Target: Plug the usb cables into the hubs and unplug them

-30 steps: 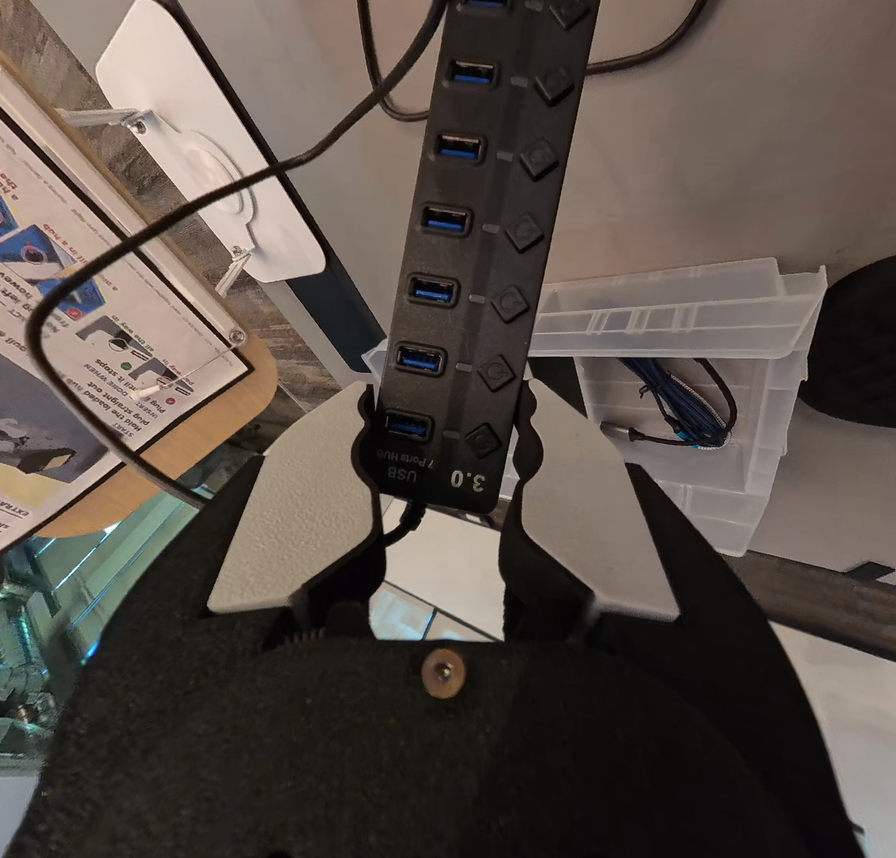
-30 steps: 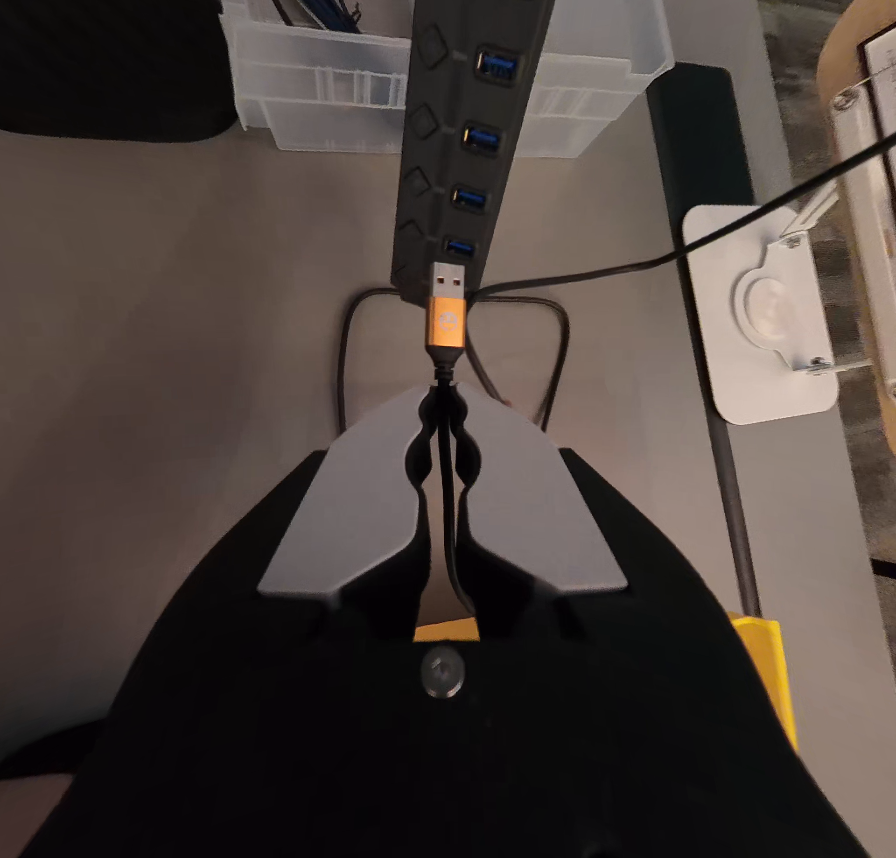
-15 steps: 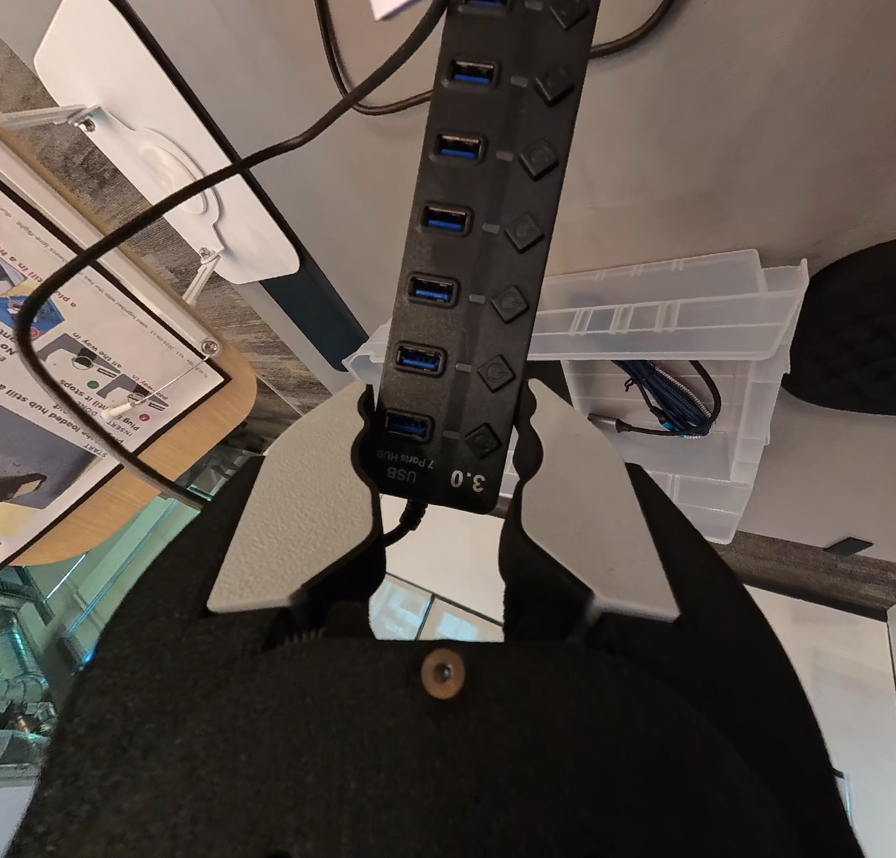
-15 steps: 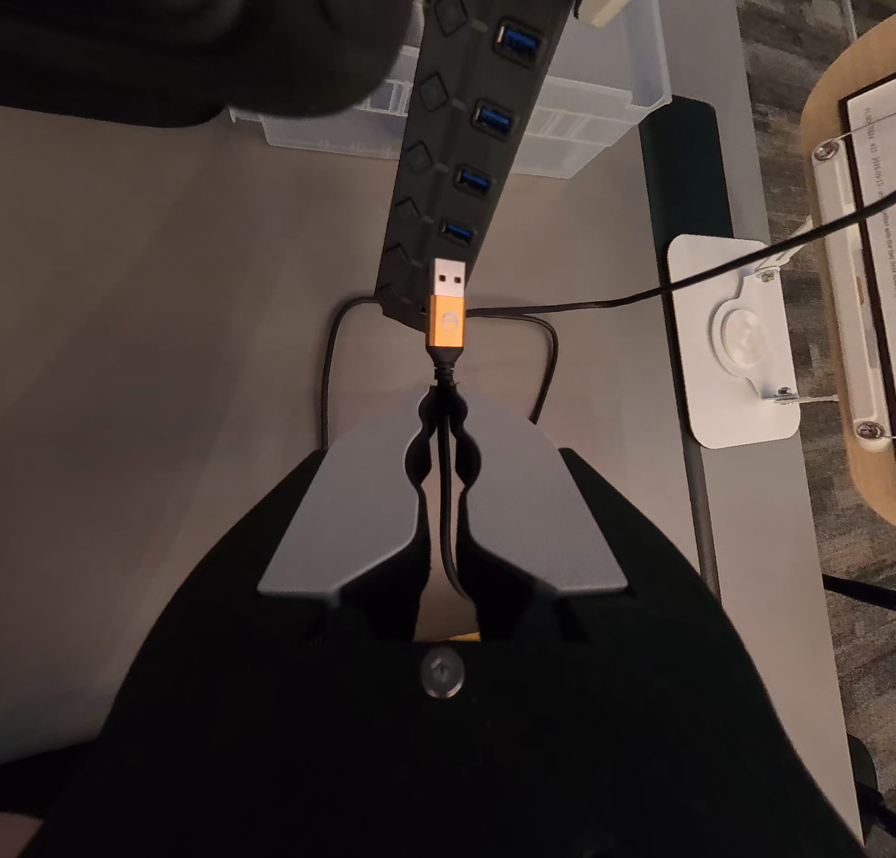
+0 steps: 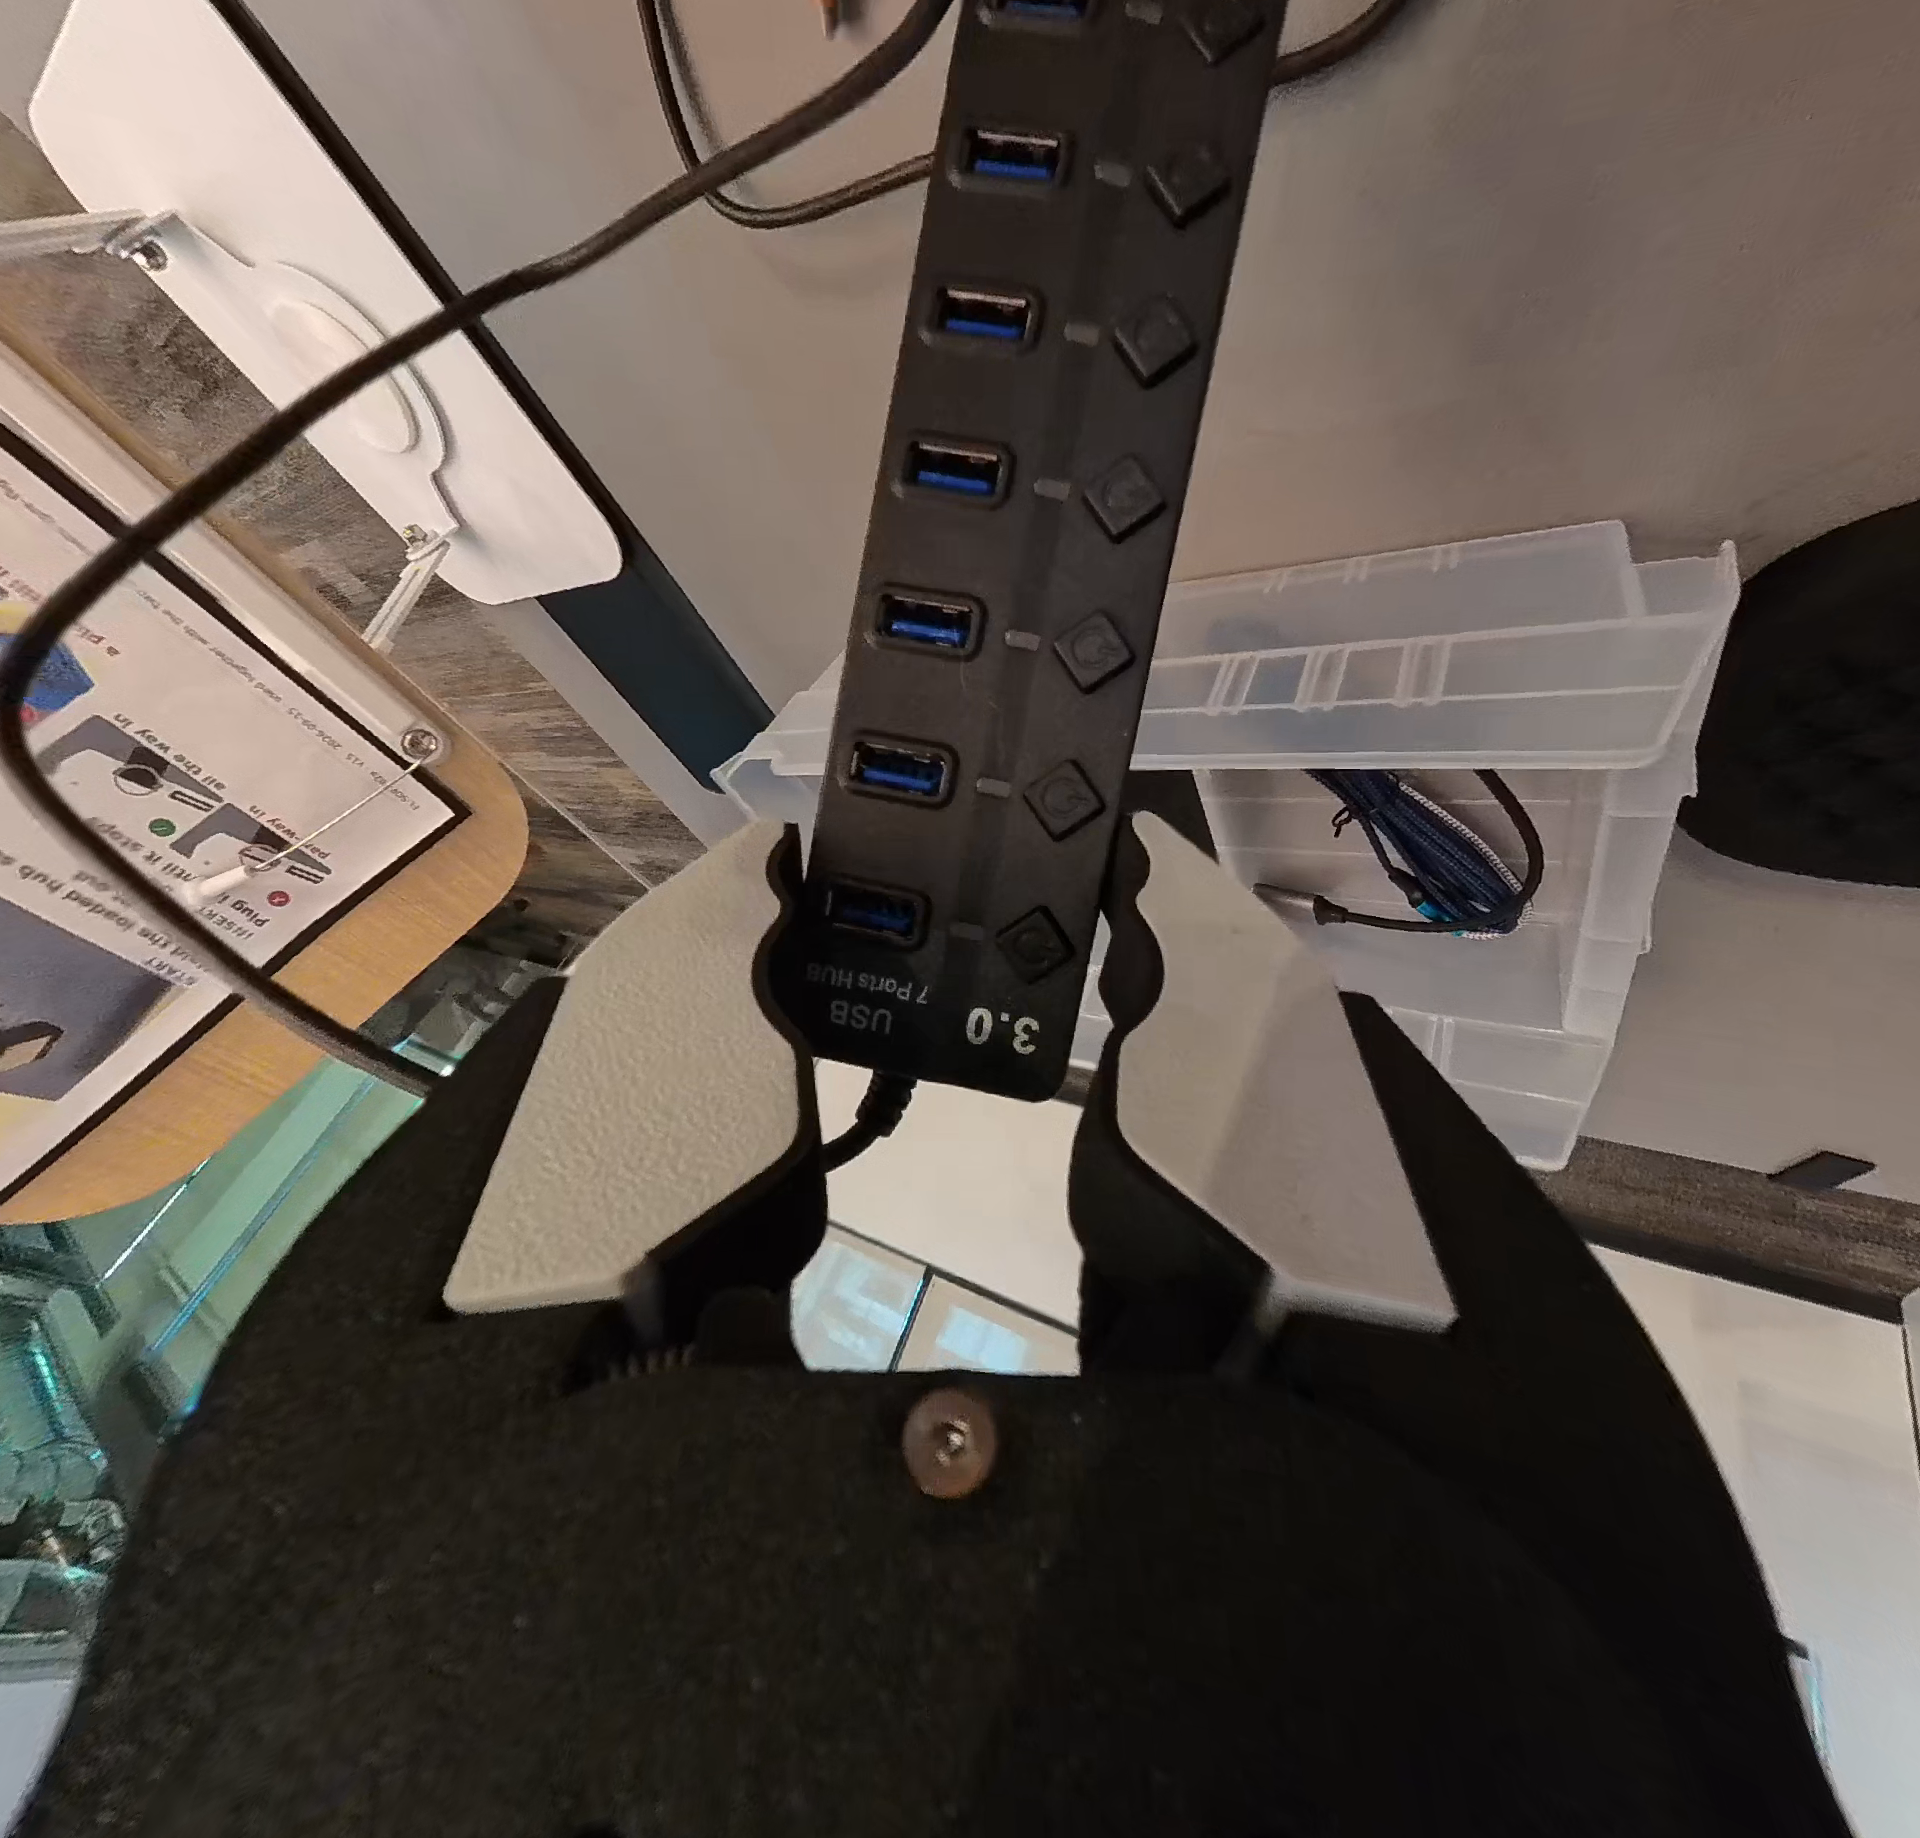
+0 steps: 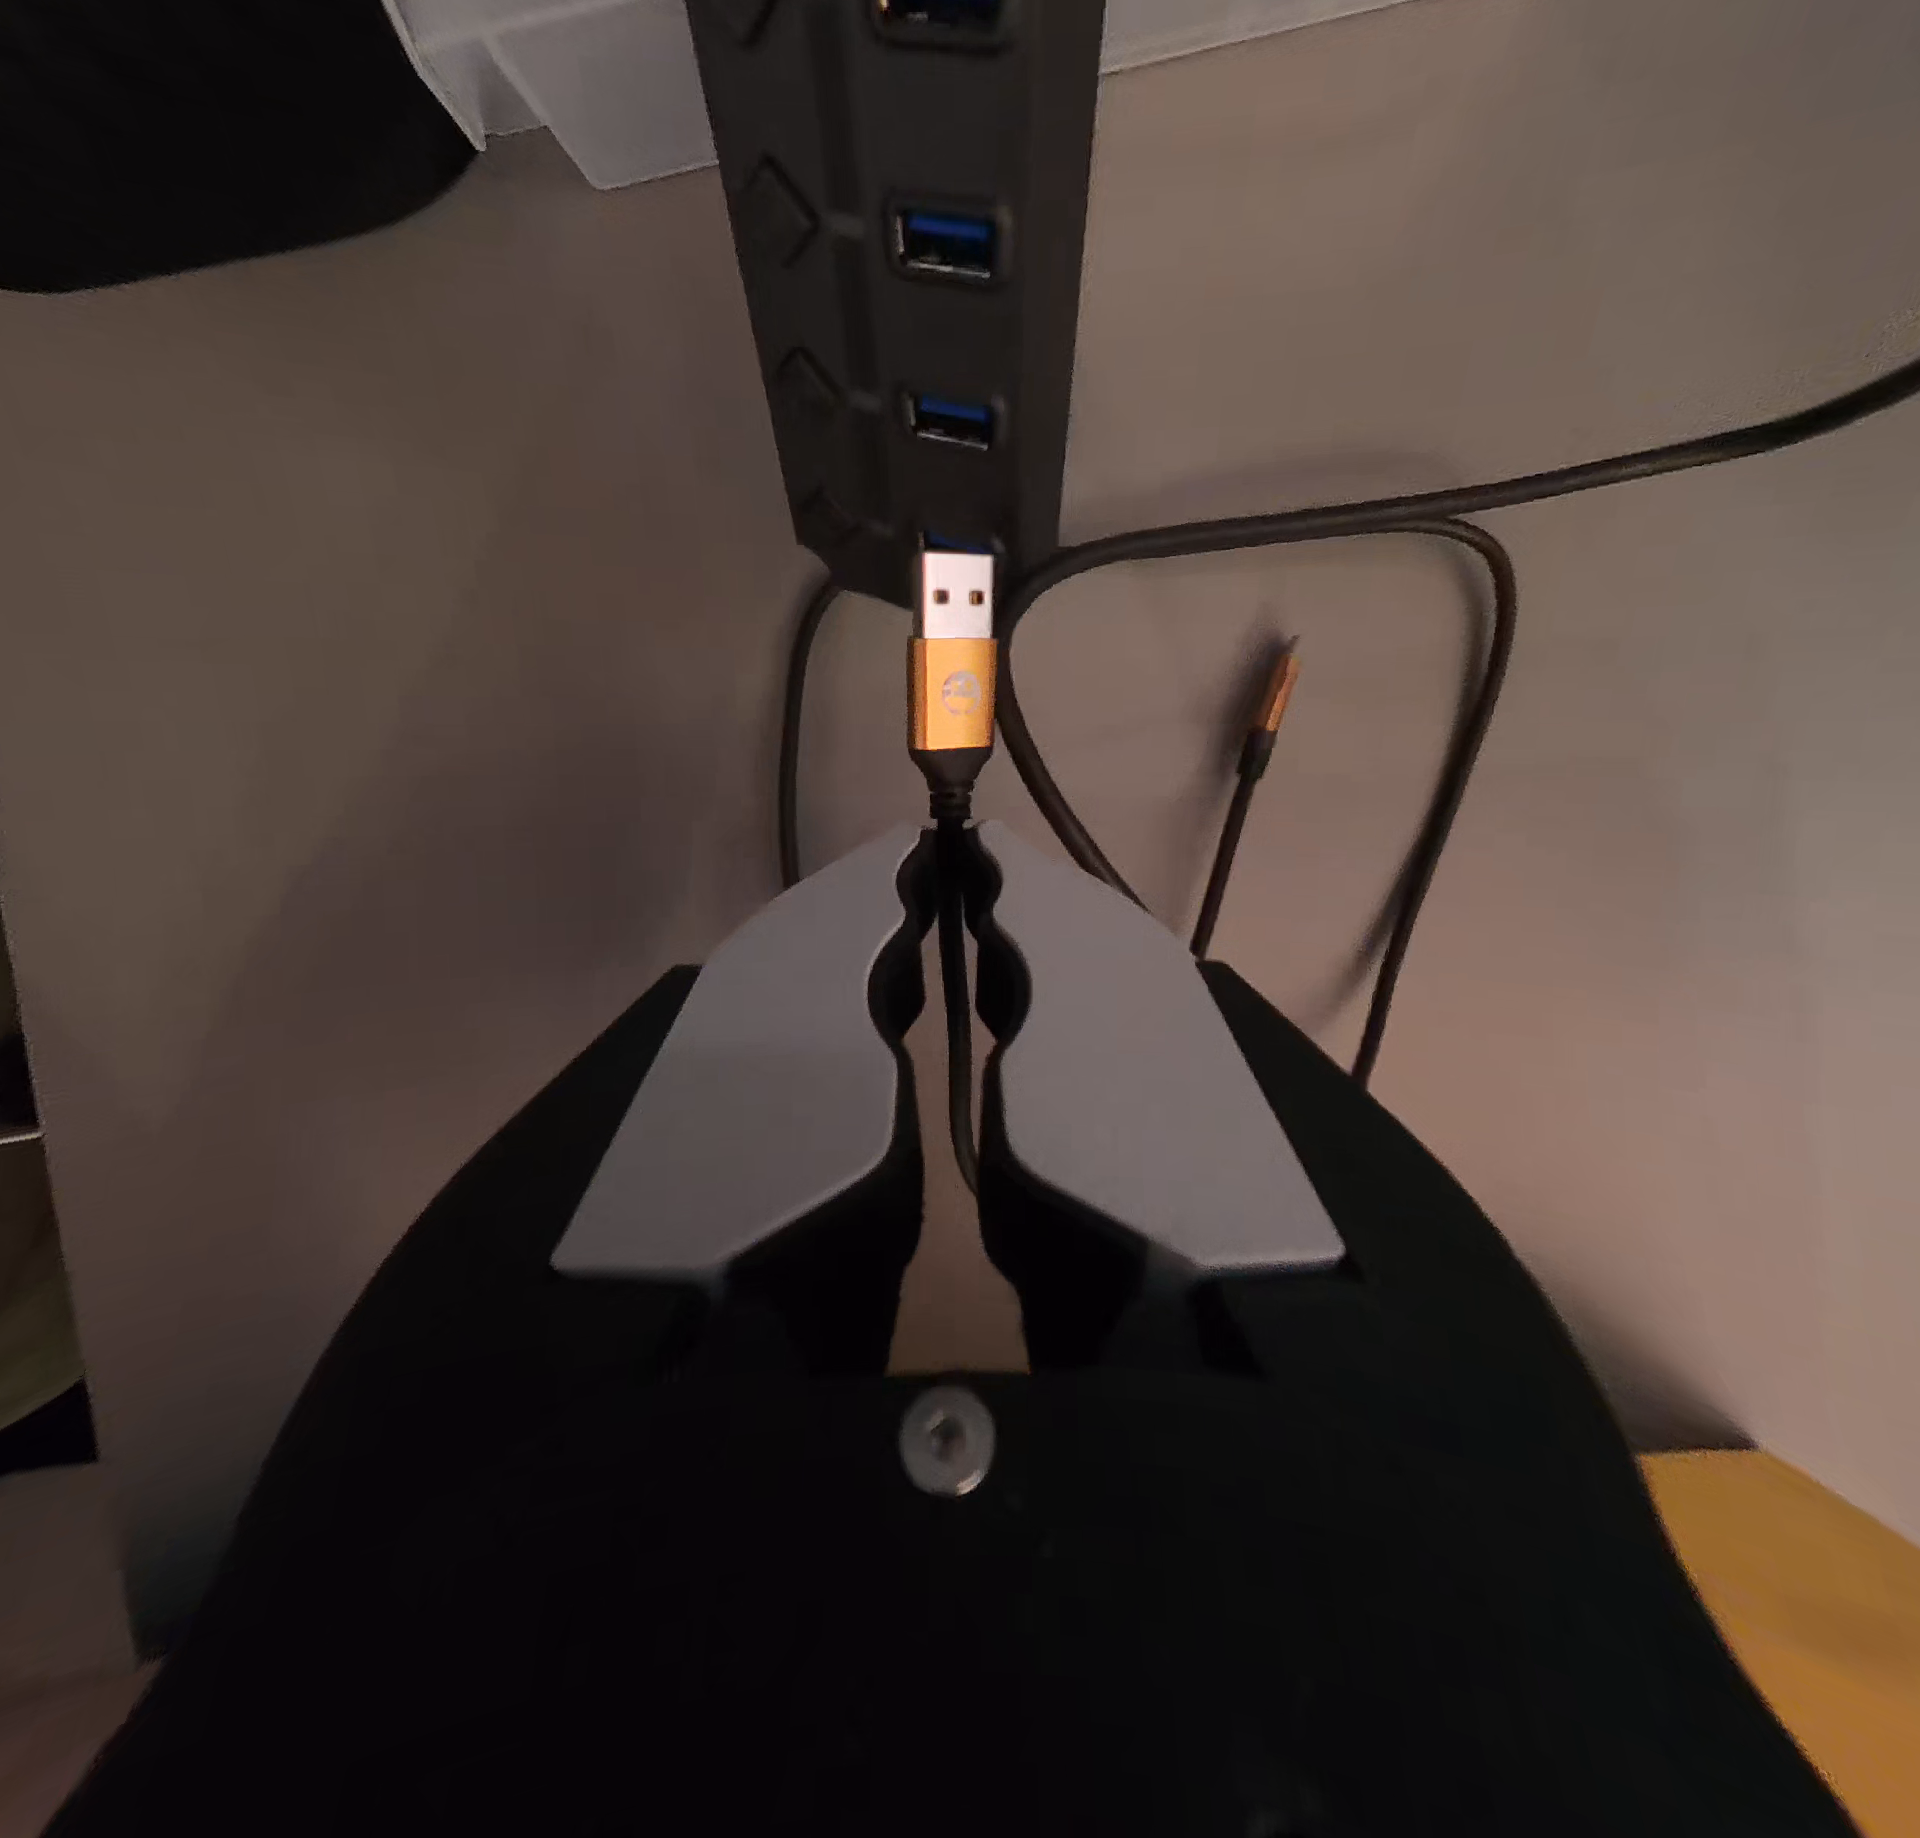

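Left claw (image 5: 951, 941) is clamped on the near end of a long black plastic seven-port USB hub (image 5: 1049, 500), which runs straight ahead from its tips, blue ports up. Right claw (image 6: 951, 832) pinches a thin black USB cable (image 6: 961, 1061) just behind its orange-sleeved metal plug (image 6: 954, 656); the plug's tip sits at the hub's last port, just ahead of the fingertips. Beyond the left claw's right finger (image 5: 1226, 1061) lies a clear plastic compartment box (image 5: 1455, 666) with coiled blue cables (image 5: 1444, 853).

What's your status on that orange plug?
Left hand-held gripper shut on black hub. Right hand-held gripper shut on cable behind orange plug. Plug tip at end port, not inserted. Nothing blocking.
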The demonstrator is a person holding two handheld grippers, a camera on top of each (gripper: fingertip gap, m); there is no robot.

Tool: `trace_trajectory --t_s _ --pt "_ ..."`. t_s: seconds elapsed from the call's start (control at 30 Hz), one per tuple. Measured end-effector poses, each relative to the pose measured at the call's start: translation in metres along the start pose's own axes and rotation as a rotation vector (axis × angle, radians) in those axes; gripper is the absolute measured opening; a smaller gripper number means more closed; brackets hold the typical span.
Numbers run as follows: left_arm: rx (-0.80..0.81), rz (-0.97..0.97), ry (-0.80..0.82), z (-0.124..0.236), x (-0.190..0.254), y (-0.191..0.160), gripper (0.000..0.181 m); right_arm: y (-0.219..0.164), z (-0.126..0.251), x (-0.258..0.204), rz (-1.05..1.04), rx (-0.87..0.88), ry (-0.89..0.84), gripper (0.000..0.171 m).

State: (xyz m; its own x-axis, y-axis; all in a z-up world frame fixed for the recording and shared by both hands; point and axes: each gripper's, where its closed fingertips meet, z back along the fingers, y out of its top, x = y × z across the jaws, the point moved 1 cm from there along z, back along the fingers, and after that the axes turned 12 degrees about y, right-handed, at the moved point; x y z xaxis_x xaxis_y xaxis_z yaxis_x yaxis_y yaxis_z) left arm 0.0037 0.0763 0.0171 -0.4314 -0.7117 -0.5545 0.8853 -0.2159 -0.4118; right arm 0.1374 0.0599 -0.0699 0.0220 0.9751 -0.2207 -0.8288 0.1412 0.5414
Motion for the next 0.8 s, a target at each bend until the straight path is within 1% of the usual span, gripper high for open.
trace_trajectory --t_s 0.03,0.1,0.3,0.4,0.47,0.53,0.6,0.7,0.73,0.8 --pt "0.002 0.004 -0.005 -0.001 0.001 0.0 0.055 -0.002 -0.004 -0.002 -0.005 -0.016 0.025 0.005" --pt "0.0 0.008 -0.009 -0.003 0.003 -0.002 0.055 -0.019 -0.013 -0.012 -0.019 -0.114 0.094 0.005" --pt "-0.021 0.041 -0.009 -0.009 0.001 -0.018 0.055 -0.064 -0.033 0.008 -0.133 -0.325 0.069 0.005" --pt "-0.024 0.046 -0.004 -0.009 0.0 -0.022 0.055 -0.076 -0.044 0.012 -0.172 -0.402 0.073 0.005" --pt "-0.024 0.046 -0.004 -0.007 0.0 -0.023 0.055 -0.069 -0.046 0.012 -0.187 -0.363 0.073 0.005" --pt "-0.03 0.042 0.003 -0.006 -0.001 -0.026 0.055 -0.067 -0.046 0.012 -0.176 -0.35 0.067 0.011" --pt "-0.031 0.042 0.004 -0.004 -0.002 -0.026 0.055 -0.06 -0.04 0.014 -0.172 -0.298 0.064 0.019" --pt "-0.024 0.036 0.015 0.001 -0.005 -0.024 0.055 -0.04 -0.022 0.014 -0.129 -0.159 0.047 0.029" --pt "-0.021 0.032 0.022 0.003 -0.006 -0.023 0.055 -0.03 -0.013 0.012 -0.095 -0.098 0.045 0.029" --pt "-0.014 0.022 0.03 0.008 -0.007 -0.02 0.055 -0.003 0.006 -0.003 0.011 0.074 0.098 0.029"
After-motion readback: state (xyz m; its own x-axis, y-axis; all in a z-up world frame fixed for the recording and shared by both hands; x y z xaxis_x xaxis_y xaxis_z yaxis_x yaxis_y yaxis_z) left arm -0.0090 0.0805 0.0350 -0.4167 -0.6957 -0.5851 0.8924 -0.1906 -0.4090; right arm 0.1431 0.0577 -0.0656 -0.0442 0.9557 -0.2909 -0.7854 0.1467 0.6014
